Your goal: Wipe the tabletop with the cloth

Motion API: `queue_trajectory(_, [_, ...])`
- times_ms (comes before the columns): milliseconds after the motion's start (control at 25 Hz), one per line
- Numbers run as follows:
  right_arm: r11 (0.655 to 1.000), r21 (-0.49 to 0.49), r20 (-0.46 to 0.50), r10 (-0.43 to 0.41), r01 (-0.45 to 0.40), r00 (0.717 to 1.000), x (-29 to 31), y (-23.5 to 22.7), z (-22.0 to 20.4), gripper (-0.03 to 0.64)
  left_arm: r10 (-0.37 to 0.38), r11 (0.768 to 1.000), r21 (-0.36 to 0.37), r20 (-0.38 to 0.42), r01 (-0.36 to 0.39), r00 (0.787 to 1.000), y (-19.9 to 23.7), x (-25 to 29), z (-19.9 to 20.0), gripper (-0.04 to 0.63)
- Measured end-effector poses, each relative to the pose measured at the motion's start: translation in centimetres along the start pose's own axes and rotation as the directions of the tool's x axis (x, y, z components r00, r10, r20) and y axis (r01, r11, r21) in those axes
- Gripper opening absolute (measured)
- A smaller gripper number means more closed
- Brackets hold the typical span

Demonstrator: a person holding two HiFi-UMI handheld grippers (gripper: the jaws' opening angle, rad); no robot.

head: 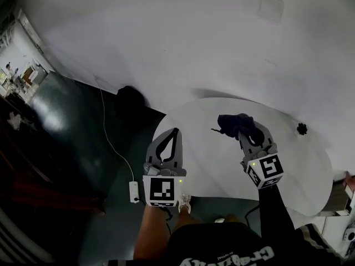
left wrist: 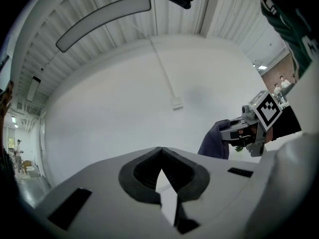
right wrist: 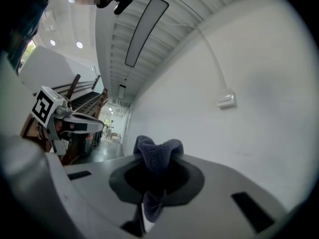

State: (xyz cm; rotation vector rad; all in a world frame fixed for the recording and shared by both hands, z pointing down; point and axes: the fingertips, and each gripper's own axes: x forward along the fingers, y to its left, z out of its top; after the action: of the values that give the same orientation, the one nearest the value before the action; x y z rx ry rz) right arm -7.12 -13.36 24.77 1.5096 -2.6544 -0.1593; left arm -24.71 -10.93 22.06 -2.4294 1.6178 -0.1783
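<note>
Tabletop (head: 211, 165) mostly bare; small black object (head: 302, 128) near right rim; wall (head: 194, 37) behind.

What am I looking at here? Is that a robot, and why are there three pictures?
There is no robot: a person holds a gripper in each hand. The head view comes from a camera on the person's head, looking down. The other two come from cameras riding on each gripper, looking along its jaws. Below is a white round table with one small black thing near its right edge. The right gripper is shut on a dark cloth, meant for wiping. The left gripper is shut and holds nothing.
</note>
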Motion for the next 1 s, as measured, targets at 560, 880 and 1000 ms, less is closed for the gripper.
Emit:
queue_trajectory(560, [0.986,0.055,-0.12,-0.148,0.156,0.982,14.8,-1.6,-4.8,0.031,-0.231,0.973,-0.028,-0.041,0.23,0.972,8.6,14.5,-7.2,-0.005])
queue_trajectory(880, [0.975,0.131,-0.222,-0.145,0.177,0.964,21.5,-1.4,-10.1,0.029,-0.333,0.943,-0.047,-0.072,0.33,0.94,9.3,20.0,-12.6,-0.005])
queue_trajectory(1000, [0.974,0.142,-0.275,-0.13,0.174,0.952,23.9,-1.0,-12.9,0.029,-0.362,0.931,-0.072,-0.089,0.357,0.928,9.2,21.2,-15.2,-0.005])
